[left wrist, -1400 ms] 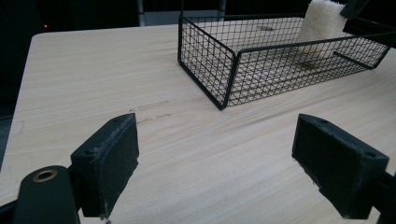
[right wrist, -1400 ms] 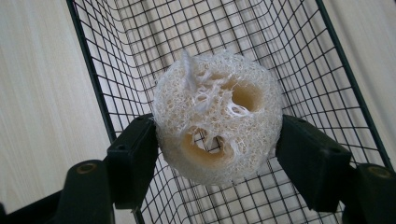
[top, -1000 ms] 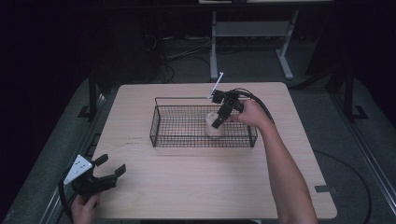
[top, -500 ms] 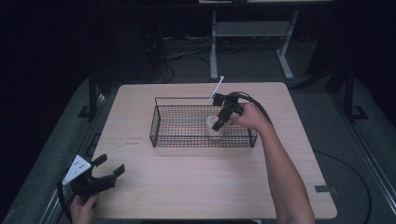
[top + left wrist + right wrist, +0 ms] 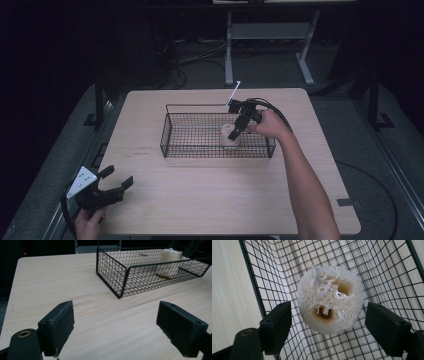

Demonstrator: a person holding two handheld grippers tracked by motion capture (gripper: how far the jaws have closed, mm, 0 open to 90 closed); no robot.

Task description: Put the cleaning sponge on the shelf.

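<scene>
A pale loofah piece [image 5: 330,300] stands on the floor of a black wire basket [image 5: 165,132] at the middle of the wooden table. My right gripper [image 5: 234,131] reaches down into the basket from the right, open. Its black pads [image 5: 277,327] flank the loofah [image 5: 228,139] on both sides with a gap on each. My left gripper [image 5: 119,176] hovers open over the table's front left corner, nothing between its pads [image 5: 58,327]. Ahead of it in the left gripper view are the basket [image 5: 110,270] and the loofah [image 5: 168,261].
The table's bare wood [image 5: 210,195] spreads wide in front of the basket. A metal stand [image 5: 270,30] and cables lie on the dark floor behind the table. The person's right forearm [image 5: 305,185] crosses the table's right half.
The right gripper has sunk a little lower over the loofah in the basket. The left gripper has stayed put.
</scene>
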